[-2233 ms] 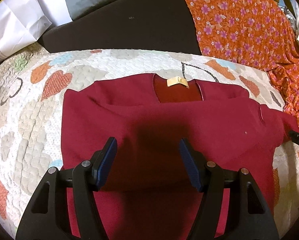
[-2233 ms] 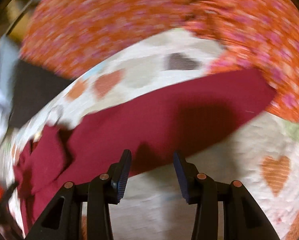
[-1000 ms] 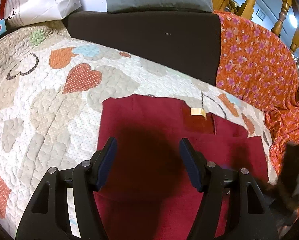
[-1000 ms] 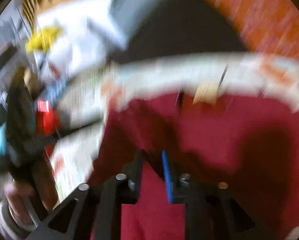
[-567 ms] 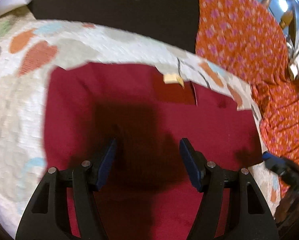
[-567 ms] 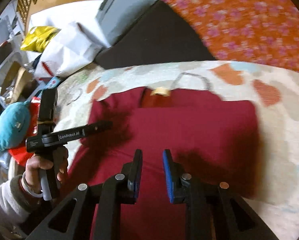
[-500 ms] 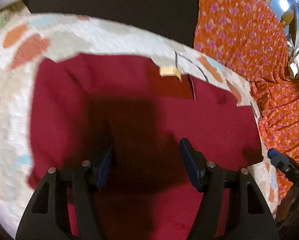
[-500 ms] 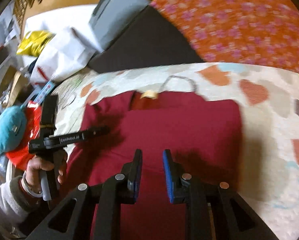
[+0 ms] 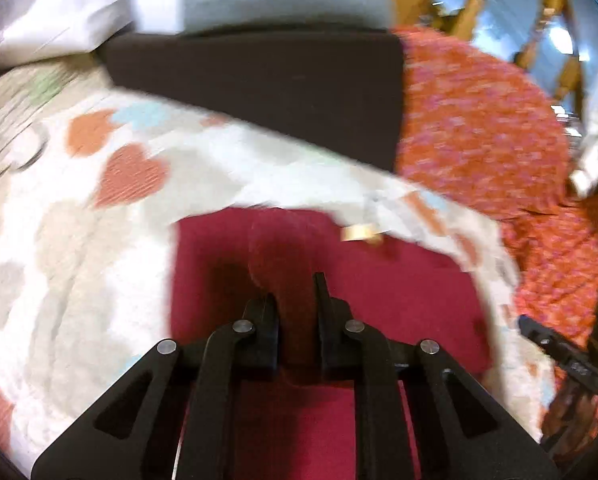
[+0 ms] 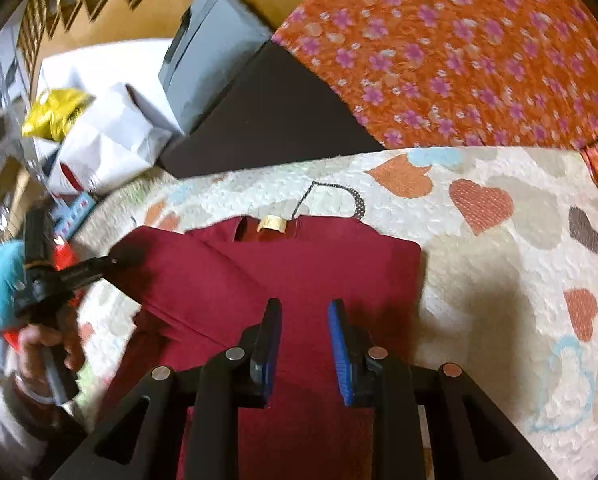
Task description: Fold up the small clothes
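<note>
The dark red knit top (image 10: 299, 276) lies on the heart-print quilt (image 10: 499, 240). The left tool (image 9: 295, 300) pinches a fold of it; the right tool (image 10: 303, 320) hovers part-open, empty. A hasty pull may drag the right-hand fold askew.

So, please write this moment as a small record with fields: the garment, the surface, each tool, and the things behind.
garment: dark red top, lying on the quilt, tan neck label at its far edge
surface: heart-pattern quilt
left tool: shut on a raised ridge of the top's cloth
right tool: open, above the top, holding nothing
behind: black cushion, orange floral cloth
</note>
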{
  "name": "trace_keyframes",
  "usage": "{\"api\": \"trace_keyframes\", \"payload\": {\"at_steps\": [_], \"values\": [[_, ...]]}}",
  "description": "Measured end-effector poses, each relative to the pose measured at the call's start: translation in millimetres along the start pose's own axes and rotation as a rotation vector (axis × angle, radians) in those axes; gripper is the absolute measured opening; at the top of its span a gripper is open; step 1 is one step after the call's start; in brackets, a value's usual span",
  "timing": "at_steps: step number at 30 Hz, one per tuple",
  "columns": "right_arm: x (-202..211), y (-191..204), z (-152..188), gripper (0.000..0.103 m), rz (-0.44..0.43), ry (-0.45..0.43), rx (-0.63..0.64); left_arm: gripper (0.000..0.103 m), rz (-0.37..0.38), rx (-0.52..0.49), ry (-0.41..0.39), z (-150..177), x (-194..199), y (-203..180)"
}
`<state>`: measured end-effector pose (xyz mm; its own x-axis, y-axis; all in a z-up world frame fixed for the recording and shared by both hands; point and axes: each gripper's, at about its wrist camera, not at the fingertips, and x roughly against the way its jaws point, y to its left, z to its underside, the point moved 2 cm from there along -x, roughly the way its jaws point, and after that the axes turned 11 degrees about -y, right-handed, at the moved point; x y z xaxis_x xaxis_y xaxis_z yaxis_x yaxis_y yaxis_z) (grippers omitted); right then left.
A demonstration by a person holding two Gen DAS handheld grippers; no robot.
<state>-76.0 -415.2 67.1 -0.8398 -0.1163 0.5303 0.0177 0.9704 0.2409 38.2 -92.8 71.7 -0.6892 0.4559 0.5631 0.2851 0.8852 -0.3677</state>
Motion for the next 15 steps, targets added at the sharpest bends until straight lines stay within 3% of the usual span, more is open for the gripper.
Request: {"api": "trace_keyframes", "payload": {"at_steps": [3,8,15], "values": [[-32,0,11,0.023,0.034,0.051,0.030,0.012,-0.071,-0.009,0.088,22,-20,14],[-87,-17,30,0.023,0.118,0.147,0.051,0.013,-0.122,-0.040,0.117,34,-27,11],[-52,3,24,0.023,0.114,0.131,0.118,0.020,-0.112,-0.016,0.125,37,-22,24]]}}
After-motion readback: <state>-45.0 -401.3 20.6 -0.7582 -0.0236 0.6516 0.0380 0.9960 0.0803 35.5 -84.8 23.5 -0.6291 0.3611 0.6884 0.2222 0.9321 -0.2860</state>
